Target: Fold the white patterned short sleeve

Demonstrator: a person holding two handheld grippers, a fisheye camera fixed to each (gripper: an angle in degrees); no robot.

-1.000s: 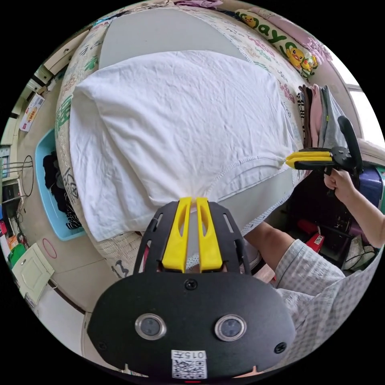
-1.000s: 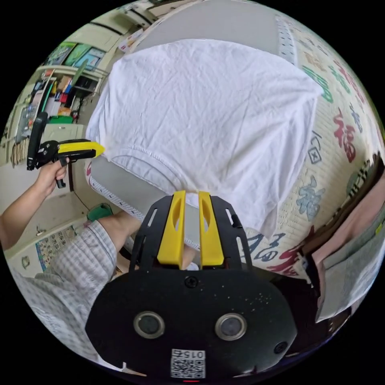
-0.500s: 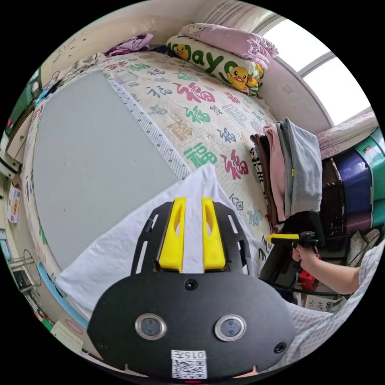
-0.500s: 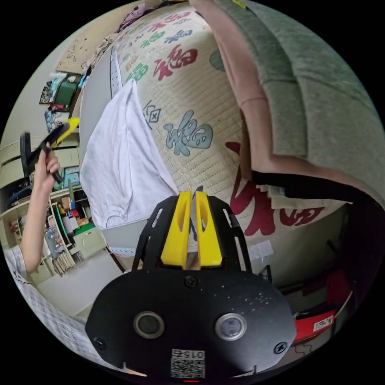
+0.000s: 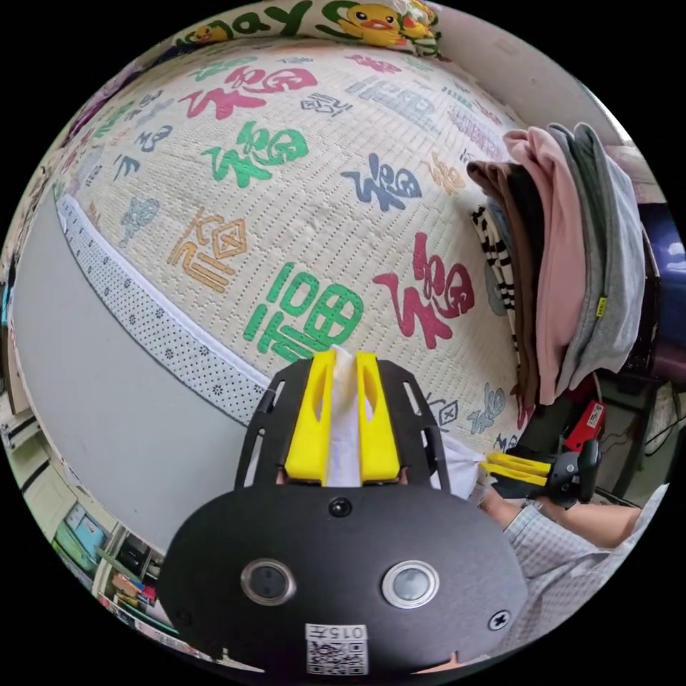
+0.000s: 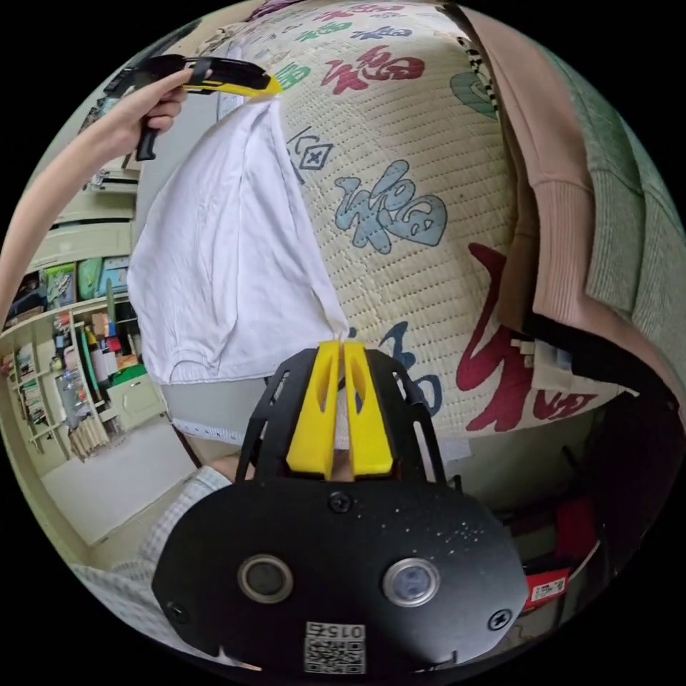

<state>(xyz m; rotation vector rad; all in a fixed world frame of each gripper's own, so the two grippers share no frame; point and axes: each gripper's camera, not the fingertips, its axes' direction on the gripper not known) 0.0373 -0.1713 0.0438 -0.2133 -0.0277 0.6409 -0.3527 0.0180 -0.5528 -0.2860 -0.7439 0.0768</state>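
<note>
Light, limp shirt point(image 6: 214, 243), sagging between two pinched points. Left tongs point(image 5: 341, 371) clamped on white cloth; right tongs point(image 6: 339, 357) nipped on a corner. Best gripped at hems or corners

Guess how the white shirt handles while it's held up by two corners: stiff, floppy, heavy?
Likely floppy: the white shirt hangs as a loose sheet between the left hand-held gripper and the right hand-held gripper, creasing toward each pinch. Probably light, since small pinches of cloth carry it. It will probably drape and wrinkle when laid on the patterned mat.
</note>
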